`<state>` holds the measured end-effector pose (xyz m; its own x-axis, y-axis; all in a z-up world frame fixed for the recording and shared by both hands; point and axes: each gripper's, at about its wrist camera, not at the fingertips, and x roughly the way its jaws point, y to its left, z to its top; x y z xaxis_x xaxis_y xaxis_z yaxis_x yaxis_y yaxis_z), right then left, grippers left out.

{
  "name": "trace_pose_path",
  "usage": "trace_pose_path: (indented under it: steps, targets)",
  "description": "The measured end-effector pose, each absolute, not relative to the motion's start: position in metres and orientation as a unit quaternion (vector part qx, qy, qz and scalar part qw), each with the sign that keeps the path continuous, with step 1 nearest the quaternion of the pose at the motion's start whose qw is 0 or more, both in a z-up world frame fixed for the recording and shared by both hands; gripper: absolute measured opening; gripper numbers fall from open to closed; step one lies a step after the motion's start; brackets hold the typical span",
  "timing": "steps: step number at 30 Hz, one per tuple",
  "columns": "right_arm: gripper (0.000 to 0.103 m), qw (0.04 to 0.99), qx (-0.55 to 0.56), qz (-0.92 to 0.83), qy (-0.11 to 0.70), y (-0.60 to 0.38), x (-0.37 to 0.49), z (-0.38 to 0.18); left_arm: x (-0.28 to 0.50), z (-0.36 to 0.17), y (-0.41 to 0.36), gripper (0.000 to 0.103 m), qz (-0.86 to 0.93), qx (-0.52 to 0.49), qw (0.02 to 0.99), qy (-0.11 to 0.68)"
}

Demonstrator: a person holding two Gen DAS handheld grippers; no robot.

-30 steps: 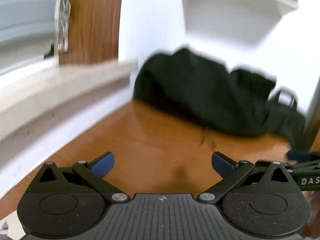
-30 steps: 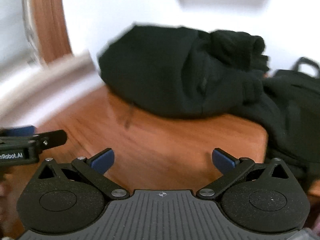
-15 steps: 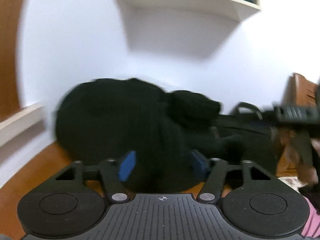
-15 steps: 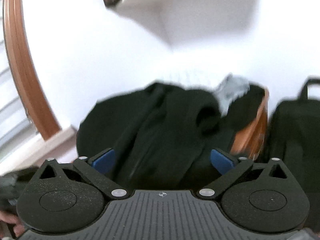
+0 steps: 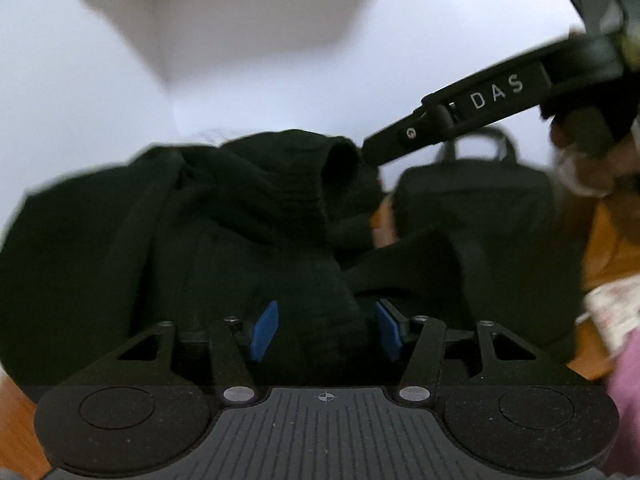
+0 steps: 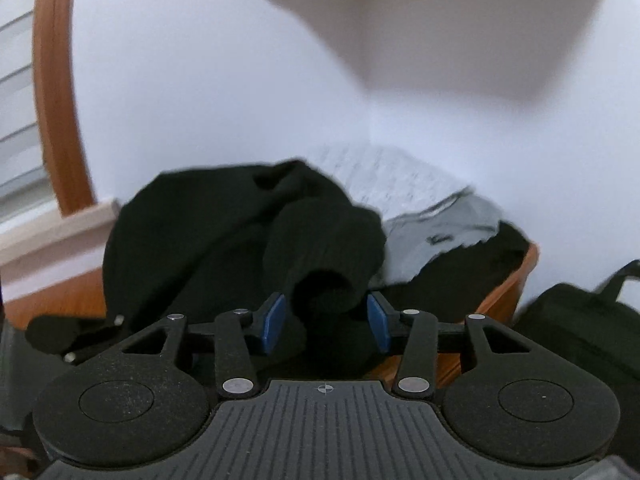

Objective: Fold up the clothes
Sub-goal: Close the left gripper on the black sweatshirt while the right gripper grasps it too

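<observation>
Both views show a job barely begun: nothing lies flat or folded, and every fold is left to make.

From the left wrist, the left gripper [image 5: 326,330] has its blue pads [image 5: 265,330] drawn partway in around a bunch of the black garment [image 5: 224,240], which fills the gap between them; the cloth looks pinched, though dark fabric hides the actual contact. This garment is a heavy, matte knit with fine ribbing, heaped in soft rounded folds on the orange-brown table [image 5: 608,248]. Behind it stands a black bag [image 5: 472,204] with a loop handle, smoother and boxier than the knit. The right gripper [image 5: 370,147] reaches in from the upper right, its tip at the garment's raised top fold.

From the right wrist, the right gripper [image 6: 326,322] stands half closed around a ribbed, tubular cuff of the black garment [image 6: 320,240], apparently a sleeve end with its opening facing the camera. Whether the pads bite or merely flank it I cannot tell for sure. Behind lies a pale grey cloth [image 6: 448,228], thinner and crumpled, over more dark fabric on the table [image 6: 508,280]. A white shelf [image 6: 440,12] hangs on the wall above.
</observation>
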<state>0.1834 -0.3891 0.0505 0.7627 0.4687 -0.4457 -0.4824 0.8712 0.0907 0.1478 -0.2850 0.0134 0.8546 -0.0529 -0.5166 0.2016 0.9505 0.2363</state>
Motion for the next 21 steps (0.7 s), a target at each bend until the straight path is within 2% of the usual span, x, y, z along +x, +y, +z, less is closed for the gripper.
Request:
trace_pose_path:
  steps: [1,3,4,5,8,13,17,20,21]
  targets:
    - [0.046,0.938,-0.019,0.255,0.235,-0.388,0.184,0.048,0.147,0.014,-0.287,0.053,-0.068,0.15,0.952,0.257]
    - [0.046,0.936,-0.033,0.261,0.234,-0.386,0.183,0.044,0.144,0.017,-0.288,0.032,-0.074,0.161,0.952,0.25]
    - [0.046,0.936,-0.041,0.262,0.232,-0.385,0.183,0.043,0.14,0.021,-0.287,0.014,-0.07,0.164,0.954,0.241]
    - [0.046,0.936,-0.048,0.262,0.231,-0.384,0.183,0.042,0.136,0.026,-0.285,0.011,-0.063,0.165,0.957,0.229]
    - [0.044,0.937,-0.062,0.257,0.227,-0.38,0.187,0.041,0.127,0.04,-0.272,0.008,-0.045,0.156,0.964,0.211]
    - [0.044,0.941,-0.098,0.238,0.219,-0.364,0.205,0.038,0.129,0.04,-0.247,0.01,-0.023,0.131,0.966,0.222]
    - [0.044,0.942,-0.13,0.211,0.227,-0.356,0.228,0.025,0.136,0.033,-0.246,0.025,-0.036,0.119,0.961,0.247]
    - [0.044,0.942,-0.119,0.206,0.237,-0.359,0.247,0.017,0.137,0.032,-0.247,0.024,-0.04,0.12,0.958,0.256]
    - [0.04,0.941,-0.11,0.209,0.24,-0.36,0.253,0.015,0.135,0.033,-0.247,0.018,-0.043,0.122,0.958,0.255]
